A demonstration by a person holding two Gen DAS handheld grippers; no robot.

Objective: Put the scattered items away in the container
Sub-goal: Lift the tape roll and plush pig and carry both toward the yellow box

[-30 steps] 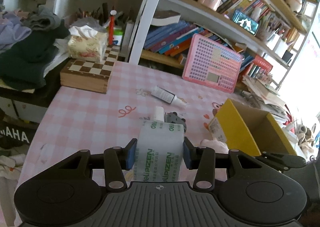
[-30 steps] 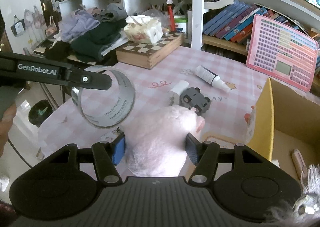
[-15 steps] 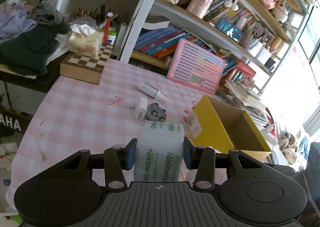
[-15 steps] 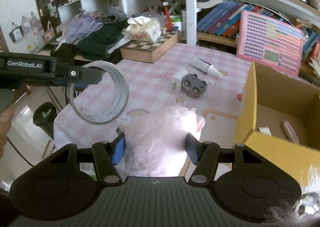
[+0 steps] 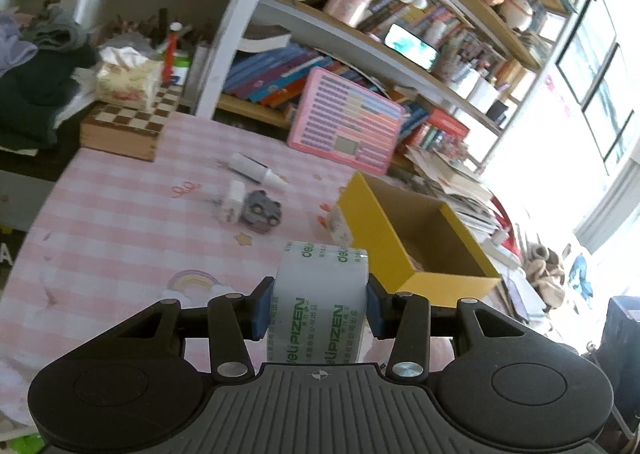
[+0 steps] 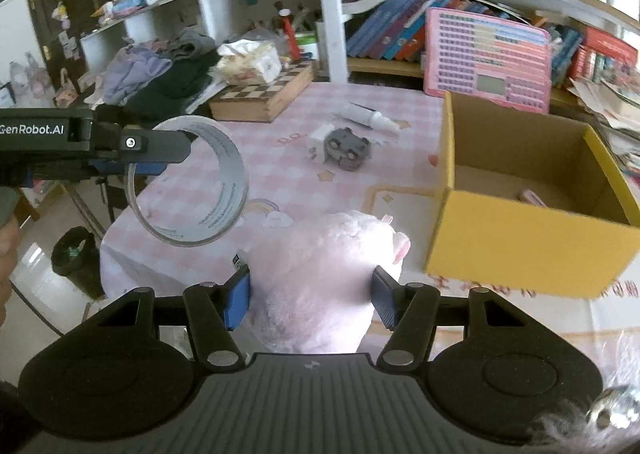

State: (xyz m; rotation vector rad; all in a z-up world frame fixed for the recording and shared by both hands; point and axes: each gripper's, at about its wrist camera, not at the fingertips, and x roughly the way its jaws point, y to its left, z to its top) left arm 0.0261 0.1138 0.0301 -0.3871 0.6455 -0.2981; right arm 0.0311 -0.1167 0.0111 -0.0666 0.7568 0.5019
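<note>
My left gripper point(image 5: 319, 308) is shut on a roll of clear packing tape point(image 5: 320, 302) with green print, held in the air above the pink checked table; the roll also shows in the right wrist view point(image 6: 188, 181). My right gripper point(image 6: 311, 296) is shut on a pink plush toy point(image 6: 320, 278), held up near the table's front edge. The yellow cardboard box point(image 5: 412, 230) stands open at the right, also in the right wrist view point(image 6: 532, 209), with a small pink item inside. A grey toy car point(image 6: 347, 145), a white plug point(image 6: 320, 135) and a white tube point(image 6: 370, 115) lie mid-table.
A chessboard box point(image 6: 264, 93) with a tissue pack sits at the back left beside piled clothes point(image 6: 160, 73). A pink keyboard toy point(image 6: 488, 57) leans on the bookshelf behind the box. A black bin point(image 6: 76, 254) stands on the floor at the left.
Both grippers have lifted higher and drawn back with their loads. The yellow box now sits closer to the centre in both views.
</note>
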